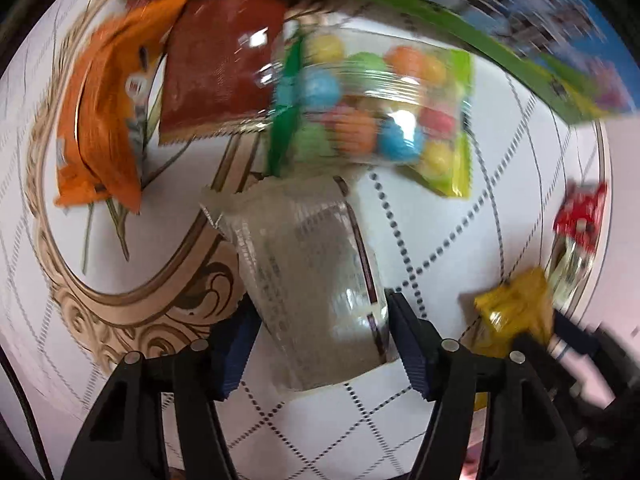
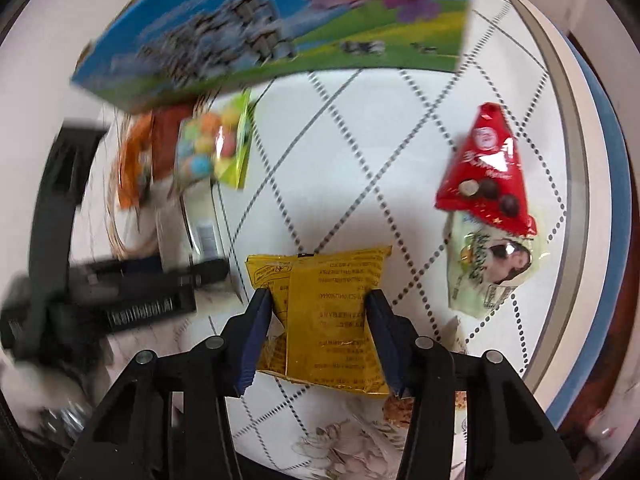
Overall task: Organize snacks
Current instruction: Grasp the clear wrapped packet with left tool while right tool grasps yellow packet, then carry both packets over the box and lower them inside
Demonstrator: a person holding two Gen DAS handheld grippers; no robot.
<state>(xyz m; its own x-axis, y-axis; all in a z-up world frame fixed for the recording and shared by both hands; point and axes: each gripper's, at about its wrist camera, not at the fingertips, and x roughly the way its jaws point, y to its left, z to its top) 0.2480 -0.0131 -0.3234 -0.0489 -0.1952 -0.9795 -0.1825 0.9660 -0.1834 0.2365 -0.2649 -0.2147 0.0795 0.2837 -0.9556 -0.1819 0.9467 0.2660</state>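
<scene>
Packets: silver one (image 1: 316,280) clamped in left gripper (image 1: 320,340), yellow one (image 2: 328,316) in right gripper (image 2: 318,312).

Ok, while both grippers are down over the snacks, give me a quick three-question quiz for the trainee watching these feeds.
1. True or false: the right gripper is closed on the yellow packet.
2. Which snack lies partly over the pale green packet? A) orange packet B) red packet C) bag of coloured balls
3. What sits between the fingers of the left gripper?

Key: 1 true. 2 B. 3 the silver packet.
</scene>
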